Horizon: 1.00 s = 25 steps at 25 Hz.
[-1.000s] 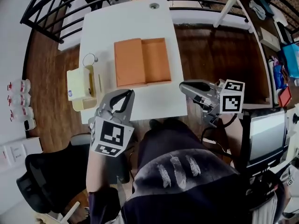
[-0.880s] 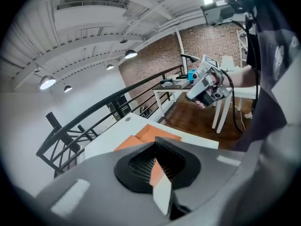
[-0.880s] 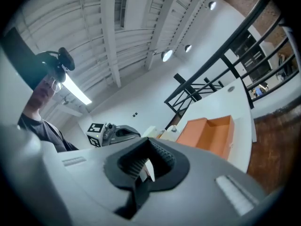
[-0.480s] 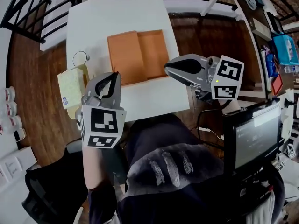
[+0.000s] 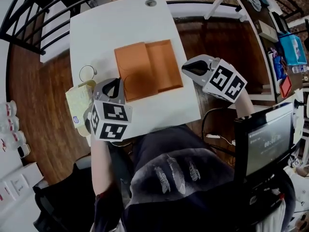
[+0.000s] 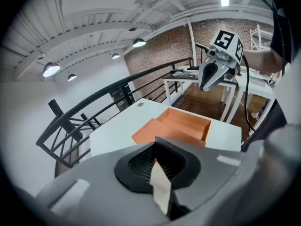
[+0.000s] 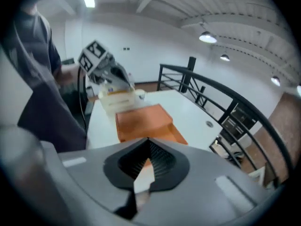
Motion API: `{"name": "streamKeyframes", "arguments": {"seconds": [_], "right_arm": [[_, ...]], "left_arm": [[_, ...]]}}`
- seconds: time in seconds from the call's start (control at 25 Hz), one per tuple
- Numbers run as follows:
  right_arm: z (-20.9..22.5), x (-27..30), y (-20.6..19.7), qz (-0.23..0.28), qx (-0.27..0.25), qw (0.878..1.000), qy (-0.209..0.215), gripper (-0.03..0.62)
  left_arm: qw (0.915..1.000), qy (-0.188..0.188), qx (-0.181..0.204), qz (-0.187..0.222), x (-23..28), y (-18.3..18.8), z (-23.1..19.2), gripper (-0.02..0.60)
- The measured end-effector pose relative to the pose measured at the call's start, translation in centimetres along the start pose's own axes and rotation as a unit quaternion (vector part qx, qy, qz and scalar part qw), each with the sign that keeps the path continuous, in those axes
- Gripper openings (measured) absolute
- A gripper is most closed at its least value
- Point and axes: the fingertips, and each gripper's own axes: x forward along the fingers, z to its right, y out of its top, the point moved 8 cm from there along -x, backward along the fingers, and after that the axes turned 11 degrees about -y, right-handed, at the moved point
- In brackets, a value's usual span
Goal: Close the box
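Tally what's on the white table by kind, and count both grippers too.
Orange open cardboard box: 1
Pale yellow rectangular container, at the table's left edge: 1
Thin wire ring: 1
Grey handheld grippers, left gripper and right gripper: 2
Total: 5

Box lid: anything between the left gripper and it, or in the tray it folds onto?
Nothing visible. The left gripper sits at the lid's near-left corner, the tray is empty, and the right gripper stands off its right side.
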Motion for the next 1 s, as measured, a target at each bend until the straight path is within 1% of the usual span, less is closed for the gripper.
{"name": "streamKeyframes", "arguments": {"seconds": [0.04,0.08,0.12,0.16,0.28,0.36,0.44,0.52,0.6,0.68,0.84,1.0], "right_arm": [[0.5,0.9,-1.5,-0.046,-0.040,0.998,-0.013,0.005],[1.0,1.7,-3.1,-0.085,-0.075,0.993,-0.021,0.005],[1.4,2.4,-4.6,-0.114,-0.100,0.988,-0.022,0.005],[1.7,3.0,-5.9,-0.133,-0.113,0.985,-0.015,0.005],[1.9,4.8,-8.8,-0.161,-0.112,0.980,0.029,0.005],[1.8,6.1,-10.5,-0.182,-0.119,0.975,0.050,0.005],[1.7,7.4,-11.8,-0.196,-0.126,0.970,0.066,0.005],[1.6,8.8,-12.6,-0.202,-0.130,0.968,0.078,0.005],[1.6,10.1,-13.2,-0.207,-0.132,0.965,0.088,0.005],[1.5,11.4,-13.9,-0.210,-0.123,0.965,0.099,0.005],[1.1,13.1,-15.3,-0.224,-0.101,0.962,0.116,0.005],[1.5,13.9,-15.3,-0.220,-0.119,0.961,0.117,0.005]], "left_arm": [[0.9998,0.006,0.012,-0.013,0.9,-0.3,-0.1,0.015],[0.9991,0.014,0.028,-0.026,1.8,-0.6,-0.1,0.015],[0.9979,0.020,0.046,-0.040,2.6,-0.9,0.0,0.015],[0.9966,0.018,0.060,-0.053,3.3,-1.2,0.1,0.015],[0.9947,-0.011,0.068,-0.076,4.9,-1.6,0.4,0.015],[0.9926,-0.020,0.081,-0.088,5.8,-1.6,0.6,0.015],[0.9895,-0.024,0.102,-0.100,6.6,-1.4,0.8,0.015],[0.9872,-0.031,0.114,-0.107,7.2,-1.5,1.2,0.015],[0.9855,-0.038,0.120,-0.115,7.7,-1.8,1.5,0.015],[0.9833,-0.040,0.124,-0.127,8.2,-2.1,1.8,0.015],[0.9776,-0.021,0.140,-0.156,8.8,-2.2,1.9,0.015],[0.9758,-0.030,0.140,-0.166,9.5,-2.4,2.2,0.015]]}}
